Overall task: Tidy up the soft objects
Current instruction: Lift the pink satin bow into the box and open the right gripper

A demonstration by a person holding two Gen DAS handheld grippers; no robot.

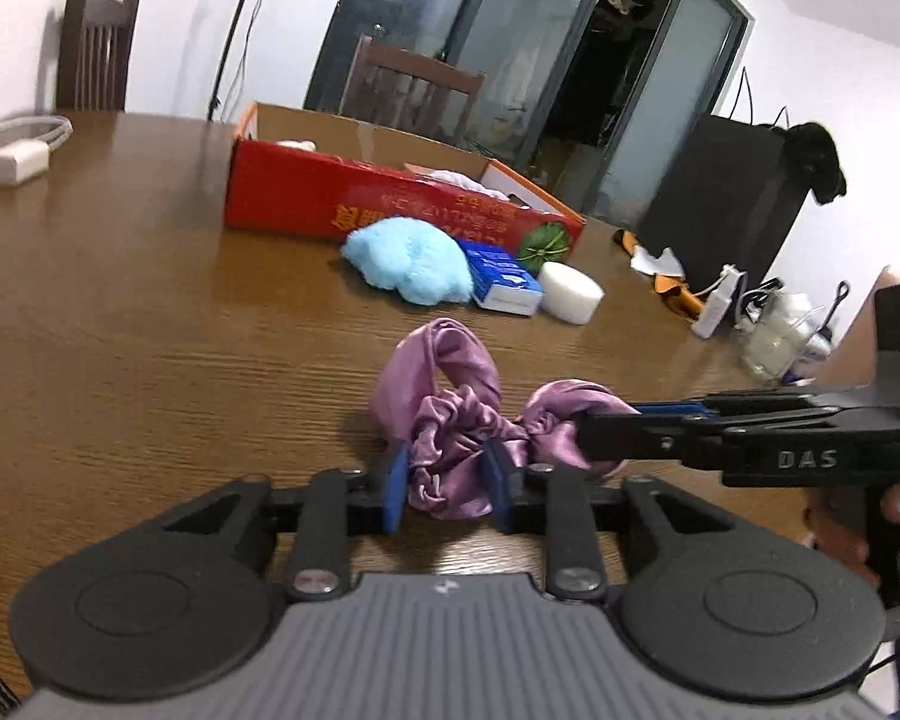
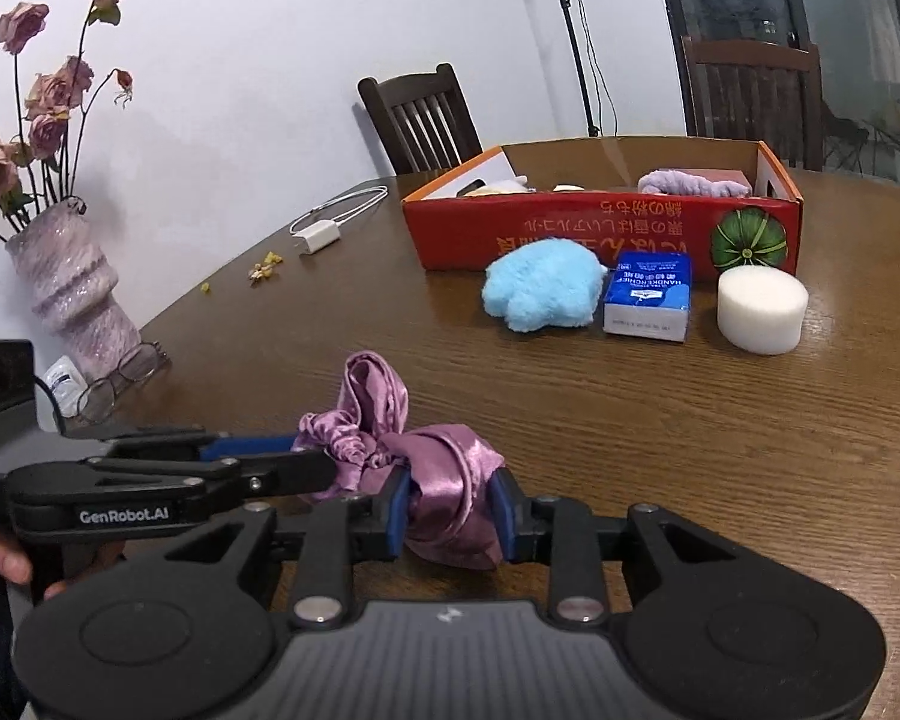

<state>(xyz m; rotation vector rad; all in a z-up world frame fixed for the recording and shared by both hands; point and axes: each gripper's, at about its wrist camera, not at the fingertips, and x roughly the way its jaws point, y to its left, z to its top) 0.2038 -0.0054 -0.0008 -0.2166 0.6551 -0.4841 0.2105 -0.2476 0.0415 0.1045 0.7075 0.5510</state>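
Your left gripper point(image 1: 447, 483) and right gripper point(image 2: 450, 516) each pinching one purple satin scrunchie point(image 1: 450, 414) in their jaws, long axis across the worktop point(image 1: 150, 300), one red box point(image 2: 600, 234) beyond

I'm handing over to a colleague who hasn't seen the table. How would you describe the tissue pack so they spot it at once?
Find the red cardboard box on the wooden table; three things sit in a row along its near side. The tissue pack is the middle one, between the fluffy blue pad and the white foam cylinder. It alone is flat-sided and printed, blue above, white below.
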